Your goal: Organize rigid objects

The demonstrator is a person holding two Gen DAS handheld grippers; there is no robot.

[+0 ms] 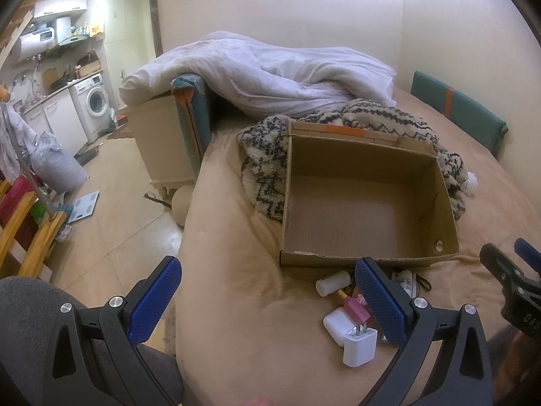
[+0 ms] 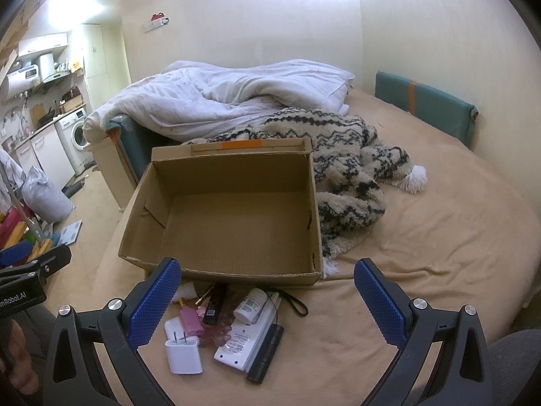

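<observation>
Step in hand: you are at the start, as I judge it; the cardboard box (image 2: 236,216) sits empty on the bed (image 2: 439,237) and every small item lies outside it.
Left claw (image 1: 267,301): released, jaws spread wide, holding nothing; it hovers over the bed with the pile off toward its 3 o'clock.
Right claw (image 2: 267,304): released too, jaws wide apart, empty, hanging above the pile.
Where the things are: a loose cluster on the bed just in front of the box's near wall, at 6 o'clock from the box in the right wrist view.
White charger (image 2: 183,355): nearest your left side, prongs up and pointing toward 12 o'clock.
Pink bottle (image 2: 191,321): touching the charger's far edge, long axis running roughly 11 to 5 o'clock, gold cap toward the box.
White pill bottle (image 2: 249,306): lying on its side on the white flat device (image 2: 238,345), cap end toward 1 o'clock.
Black cylinder (image 2: 265,355): along the device's right edge, long axis 1 to 7 o'clock.
Next move: likely bring your right claw down on the pill bottle, jaws across its short width, then carry it over the near wall toward 12 o'clock.
Caution: the pieces touch, so a careless close may drag a neighbour.
</observation>
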